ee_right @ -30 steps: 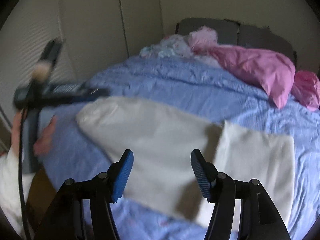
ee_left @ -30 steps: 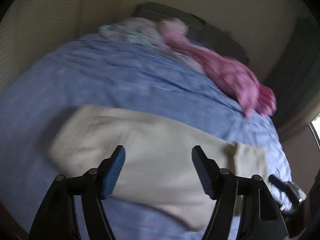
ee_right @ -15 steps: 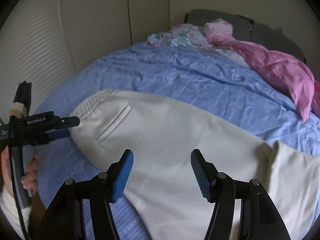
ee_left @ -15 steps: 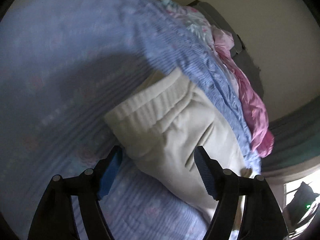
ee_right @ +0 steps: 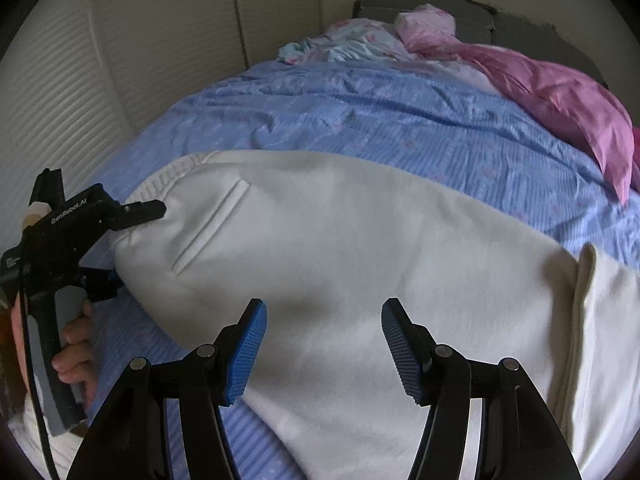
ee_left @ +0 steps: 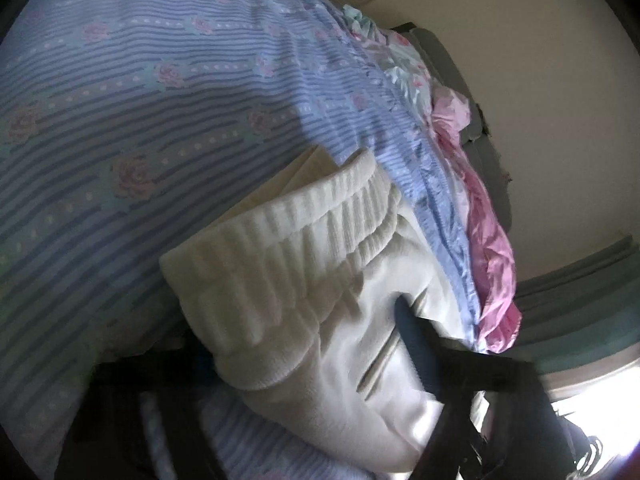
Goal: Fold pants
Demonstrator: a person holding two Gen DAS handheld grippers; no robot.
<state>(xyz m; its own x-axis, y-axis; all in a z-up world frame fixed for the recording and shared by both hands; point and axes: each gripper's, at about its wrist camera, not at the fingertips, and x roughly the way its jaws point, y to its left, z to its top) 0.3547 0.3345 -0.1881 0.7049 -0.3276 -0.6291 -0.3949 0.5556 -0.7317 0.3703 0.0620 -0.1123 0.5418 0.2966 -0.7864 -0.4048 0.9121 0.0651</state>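
The left gripper (ee_right: 120, 236) has just been closing, its fingers pinching the waistband (ee_left: 280, 264) of the pants (ee_right: 360, 280), lying on the bed (ee_right: 360, 120). The right gripper (ee_right: 322, 348), fingers spread, is hovering at six o'clock. Next likely: carrying the waistband toward the legs.

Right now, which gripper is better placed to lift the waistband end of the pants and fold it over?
Left. The left gripper already straddles the waistband corner of the pants, its jaws having just been closing there. The right gripper hovers open over the middle of the pants, away from the waistband.
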